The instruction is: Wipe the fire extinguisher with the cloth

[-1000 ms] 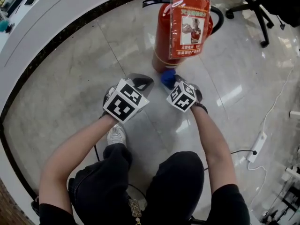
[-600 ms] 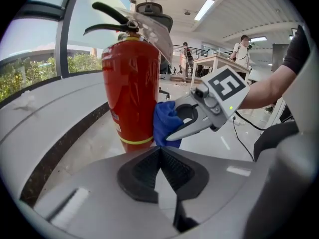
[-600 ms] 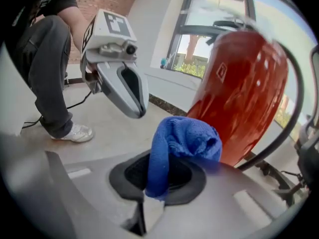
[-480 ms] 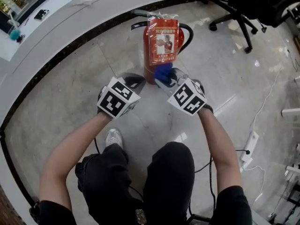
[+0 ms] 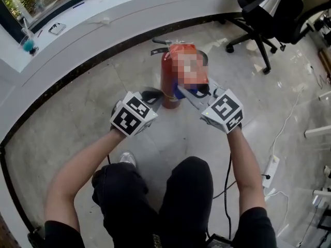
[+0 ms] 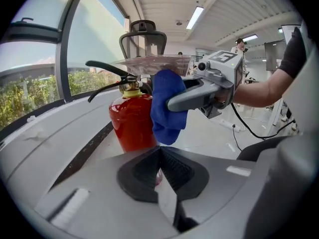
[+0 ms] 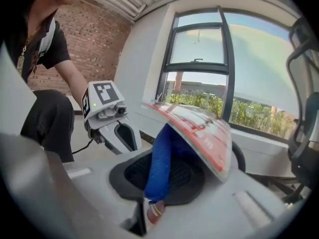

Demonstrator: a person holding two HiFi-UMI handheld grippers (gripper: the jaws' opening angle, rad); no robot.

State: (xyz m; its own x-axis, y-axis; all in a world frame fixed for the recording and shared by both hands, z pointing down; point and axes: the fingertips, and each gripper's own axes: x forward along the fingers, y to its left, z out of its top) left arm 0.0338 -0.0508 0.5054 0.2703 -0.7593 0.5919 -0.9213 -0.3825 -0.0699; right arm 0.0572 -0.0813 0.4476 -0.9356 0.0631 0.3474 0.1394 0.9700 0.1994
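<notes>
A red fire extinguisher (image 5: 169, 84) stands upright on the marble floor, black handle and hose on top, a plastic-covered tag (image 5: 189, 66) hanging at its front. My right gripper (image 5: 192, 93) is shut on a blue cloth (image 5: 180, 91) held against the upper body just under the tag. In the right gripper view the cloth (image 7: 162, 168) hangs between the pads, with the tag (image 7: 199, 133) over it. My left gripper (image 5: 151, 95) hovers just left of the cylinder, jaws together and empty. The left gripper view shows the extinguisher (image 6: 131, 121), the cloth (image 6: 167, 106) and the right gripper (image 6: 172, 103).
A curved white ledge (image 5: 103, 22) with a dark floor border runs behind the extinguisher. A black office chair (image 5: 269, 14) stands at the back right. A power strip (image 5: 270, 167) and cables lie on the floor at right. My legs and a shoe (image 5: 126, 159) are below.
Both grippers rose. The right one carried the blue cloth from the extinguisher's base up to its upper body under the tag. The left one stayed beside the cylinder.
</notes>
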